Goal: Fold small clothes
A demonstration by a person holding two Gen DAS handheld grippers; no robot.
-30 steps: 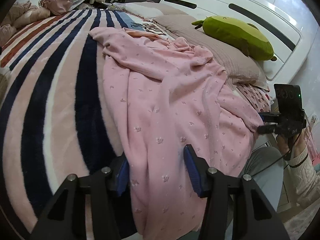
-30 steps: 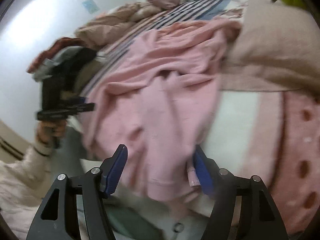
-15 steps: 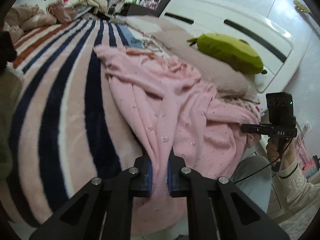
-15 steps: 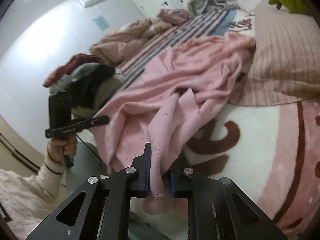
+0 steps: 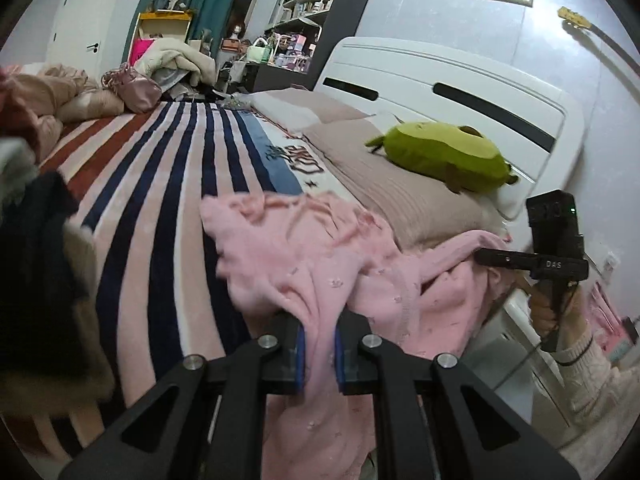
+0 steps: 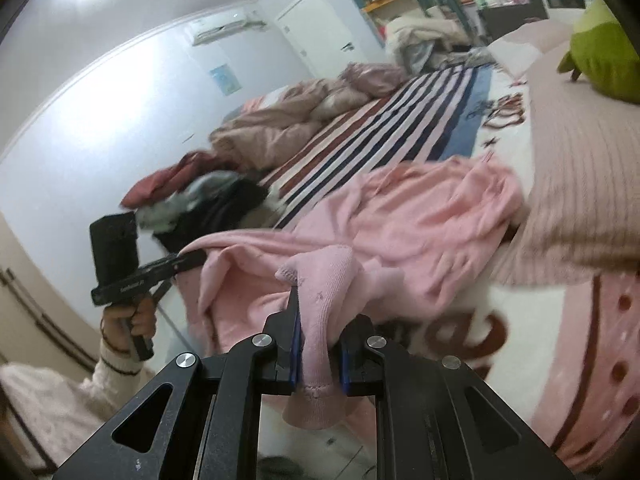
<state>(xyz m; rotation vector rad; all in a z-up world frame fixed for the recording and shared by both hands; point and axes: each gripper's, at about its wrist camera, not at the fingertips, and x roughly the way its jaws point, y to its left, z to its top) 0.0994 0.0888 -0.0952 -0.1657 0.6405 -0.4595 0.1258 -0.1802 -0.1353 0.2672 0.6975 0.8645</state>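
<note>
Gripping the pink garment [image 5: 320, 264] at two near edges, the left gripper [image 5: 319, 354] and right gripper [image 6: 320, 354] have their fingers clamped on cloth; its bulk trails toward twelve o'clock over the striped bed [image 5: 160, 184]. Next, I'd judge, comes spreading it flat before any fold.

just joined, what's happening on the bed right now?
A person holds a gripper in each hand. The left gripper and right gripper are both shut on the near edge of a pink garment, one on each side. The fabric is bunched and partly lifted off the striped blanket, its far end resting by the pillow. No fold made yet.
</note>
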